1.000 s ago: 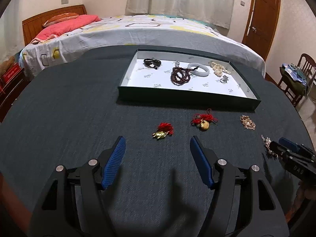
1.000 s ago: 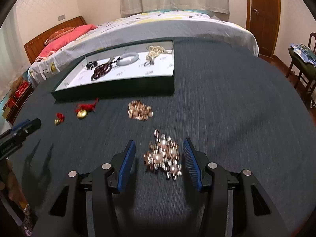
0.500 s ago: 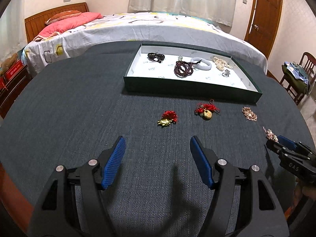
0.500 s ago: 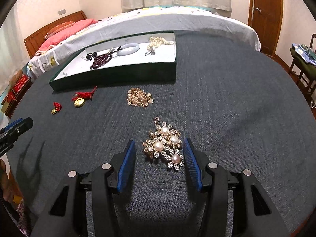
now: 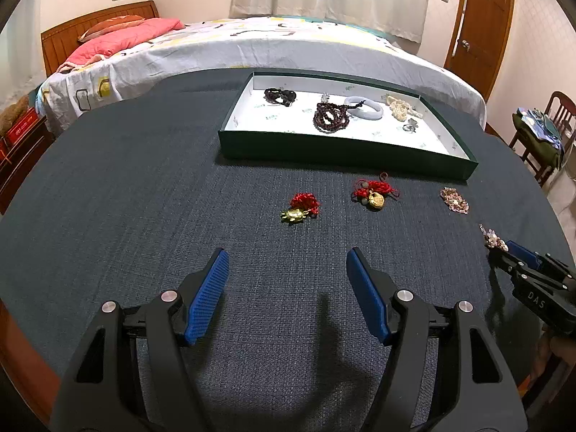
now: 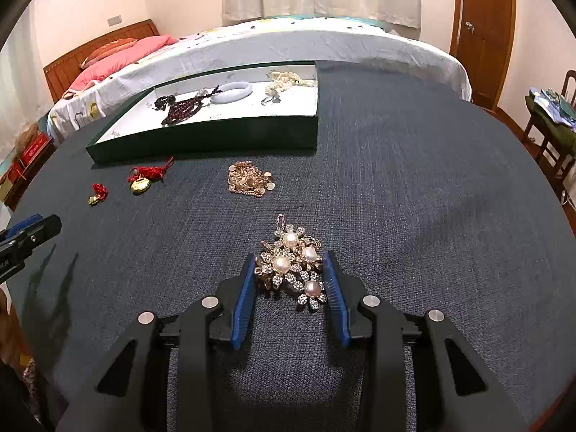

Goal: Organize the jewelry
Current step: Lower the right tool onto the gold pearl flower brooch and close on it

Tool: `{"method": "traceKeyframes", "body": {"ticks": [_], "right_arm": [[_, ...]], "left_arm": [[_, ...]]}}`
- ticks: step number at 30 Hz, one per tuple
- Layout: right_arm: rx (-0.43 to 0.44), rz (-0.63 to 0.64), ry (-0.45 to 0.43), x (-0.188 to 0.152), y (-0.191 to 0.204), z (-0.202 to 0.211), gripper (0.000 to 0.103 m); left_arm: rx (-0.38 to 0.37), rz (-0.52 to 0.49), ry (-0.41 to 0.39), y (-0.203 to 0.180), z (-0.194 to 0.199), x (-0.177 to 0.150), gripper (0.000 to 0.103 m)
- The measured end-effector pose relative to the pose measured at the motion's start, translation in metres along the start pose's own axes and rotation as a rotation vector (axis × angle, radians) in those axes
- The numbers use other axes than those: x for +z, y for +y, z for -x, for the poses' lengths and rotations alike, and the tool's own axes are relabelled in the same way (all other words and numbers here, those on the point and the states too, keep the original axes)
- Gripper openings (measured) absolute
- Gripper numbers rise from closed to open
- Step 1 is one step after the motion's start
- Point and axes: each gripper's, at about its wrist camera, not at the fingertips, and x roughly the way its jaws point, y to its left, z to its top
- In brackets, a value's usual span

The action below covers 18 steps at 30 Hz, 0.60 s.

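Note:
A pearl-and-rhinestone brooch [image 6: 288,266] lies on the dark tablecloth between the blue pads of my right gripper [image 6: 288,256]. Its jaws are closing, and both pads touch the brooch's sides. My left gripper [image 5: 286,252] hovers open over bare cloth with nothing between its fingers. Ahead of it lie two red-knotted gold charms [image 5: 300,207] [image 5: 374,196] and a small gold chain pile [image 5: 454,199]. The green tray [image 5: 342,151] with a white floor holds dark bead bracelets, a pale bangle, pearls and a ring.
A bed [image 5: 252,46] stands just behind the table. A wooden door [image 5: 478,25] is at the back right, and a chair with clothes [image 5: 543,126] stands at the right. The table's curved edge runs close on both sides.
The right gripper's pads have come in from either side of the brooch until they meet it. The left gripper stays open, its view shifted slightly.

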Motion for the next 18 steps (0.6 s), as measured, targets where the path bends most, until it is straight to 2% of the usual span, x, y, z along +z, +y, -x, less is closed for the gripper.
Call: {"method": "traceKeyframes", "body": {"ticks": [9,10,18], "right_arm": [[0.004,0.000,-0.019,0.0025,0.0014,0.0043,0.037],[0.003,0.004,-0.022,0.0033,0.0024,0.0049,0.029],[0.009,-0.004,-0.024,0.0066,0.0023,0.0066,0.029]], "left_arm": [[0.000,0.004,0.007,0.0003,-0.0030,-0.0005,0.066],[0.001,0.003,0.008,0.0001,-0.0034,-0.0006,0.066],[-0.001,-0.001,0.014,-0.0023,-0.0076,0.0004,0.066]]}}
